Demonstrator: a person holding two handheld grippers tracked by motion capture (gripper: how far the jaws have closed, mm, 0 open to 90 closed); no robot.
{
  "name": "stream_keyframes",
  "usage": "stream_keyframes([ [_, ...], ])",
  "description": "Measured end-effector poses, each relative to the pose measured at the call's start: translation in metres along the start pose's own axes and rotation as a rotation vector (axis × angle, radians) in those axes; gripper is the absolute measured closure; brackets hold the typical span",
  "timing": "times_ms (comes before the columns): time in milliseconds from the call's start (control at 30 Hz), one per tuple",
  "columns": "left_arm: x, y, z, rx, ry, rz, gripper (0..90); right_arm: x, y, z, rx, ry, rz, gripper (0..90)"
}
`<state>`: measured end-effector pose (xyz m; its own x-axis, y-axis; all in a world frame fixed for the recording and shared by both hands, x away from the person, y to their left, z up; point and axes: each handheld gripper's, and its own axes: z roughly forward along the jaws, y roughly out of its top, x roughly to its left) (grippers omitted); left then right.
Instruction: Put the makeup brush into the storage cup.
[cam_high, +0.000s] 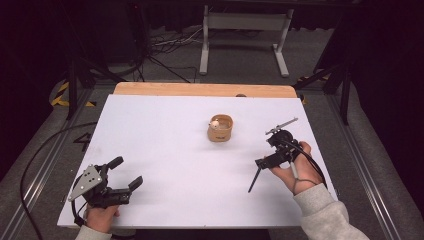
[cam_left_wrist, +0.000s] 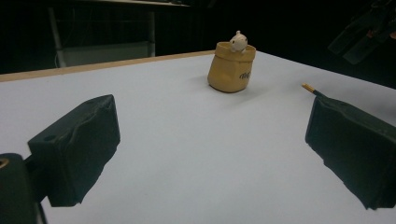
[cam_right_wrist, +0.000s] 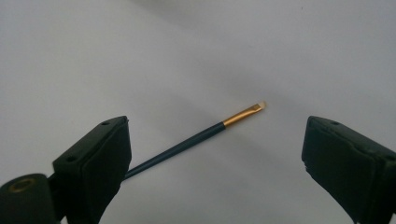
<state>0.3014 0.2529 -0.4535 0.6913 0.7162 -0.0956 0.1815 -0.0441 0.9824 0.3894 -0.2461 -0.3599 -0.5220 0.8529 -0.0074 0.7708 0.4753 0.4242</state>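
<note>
A thin dark brush (cam_high: 254, 181) with a gold ferrule and pale bristles lies on the white table (cam_high: 165, 150) at the right. My right gripper (cam_high: 270, 151) hovers just above its upper end, tilted down at the table, open. In the right gripper view the brush (cam_right_wrist: 187, 142) runs from beside the left jaw toward the middle, untouched by my right gripper (cam_right_wrist: 217, 135). A tan pouch (cam_high: 220, 127) holding a small white figure (cam_left_wrist: 238, 41) stands upright mid-table. My left gripper (cam_high: 126, 172) rests open at the front left, aimed at the pouch (cam_left_wrist: 231, 70).
A bare wooden strip (cam_high: 205, 89) runs along the table's far edge. Beyond it on the floor stand a white metal frame (cam_high: 245, 30) and loose cables (cam_high: 165, 45). Dark stand legs flank both sides.
</note>
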Motion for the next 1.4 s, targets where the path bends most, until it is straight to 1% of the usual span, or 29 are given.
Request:
stream_keyframes([
  [100,0.000,0.000,0.000,-0.002,0.001,-0.003,3.9,0.001,0.002,0.003,0.028,-0.015,-0.004,8.4],
  [200,0.000,0.000,0.000,-0.004,0.001,-0.003,3.9,0.002,0.002,0.007,0.047,-0.010,-0.009,8.4],
  [367,0.000,0.000,0.000,0.001,-0.001,-0.002,3.9,0.006,0.002,0.015,0.070,-0.003,0.003,8.4],
  [433,0.000,0.000,0.000,0.001,0.000,-0.002,3.9,0.005,0.002,0.018,0.079,0.000,0.002,8.4],
  [533,0.000,0.000,0.000,0.001,-0.001,-0.002,3.9,0.004,0.002,0.023,0.097,0.001,0.015,8.4],
  [633,0.000,0.000,0.000,0.000,-0.002,-0.001,3.8,0.004,0.002,0.026,0.099,0.004,0.032,8.6],
  [700,0.000,0.000,0.000,-0.001,-0.001,-0.002,3.7,0.004,0.001,0.029,0.092,-0.001,0.042,10.9],
  [733,0.001,0.000,0.000,-0.001,-0.001,-0.002,3.7,0.004,0.001,0.030,0.098,-0.007,0.045,12.1],
  [767,0.001,0.000,0.000,-0.001,-0.001,-0.002,3.7,0.004,0.000,0.032,0.103,-0.017,0.043,13.5],
  [833,0.000,0.000,0.000,-0.001,-0.003,-0.003,3.7,0.005,-0.001,0.036,0.121,-0.021,0.039,15.2],
  [867,0.000,0.000,0.000,-0.001,-0.002,-0.003,3.7,0.004,-0.001,0.038,0.120,-0.020,0.038,15.6],
  [933,0.000,0.000,0.000,-0.001,-0.002,-0.004,3.7,0.004,-0.001,0.040,0.130,-0.020,0.047,15.6],
  [967,0.001,0.000,0.000,-0.001,-0.002,-0.004,3.7,0.003,-0.002,0.042,0.131,-0.022,0.041,15.6],
  [1000,0.000,0.000,0.000,-0.001,-0.002,-0.004,3.7,0.003,-0.002,0.043,0.134,-0.024,0.046,15.6],
  [1033,0.000,0.000,0.000,-0.001,-0.002,-0.004,3.7,0.003,-0.002,0.044,0.145,-0.024,0.051,15.6],
  [1133,0.001,0.000,0.000,-0.001,-0.002,-0.002,3.7,0.002,-0.002,0.047,0.149,-0.025,0.045,15.6],
  [1200,0.000,0.000,0.001,-0.005,-0.003,-0.009,3.6,0.002,-0.003,0.050,0.162,-0.026,0.053,15.6],
  [1400,0.000,-0.001,0.001,-0.005,-0.002,-0.011,3.2,0.003,-0.002,0.055,0.182,-0.029,0.060,18.2],
])
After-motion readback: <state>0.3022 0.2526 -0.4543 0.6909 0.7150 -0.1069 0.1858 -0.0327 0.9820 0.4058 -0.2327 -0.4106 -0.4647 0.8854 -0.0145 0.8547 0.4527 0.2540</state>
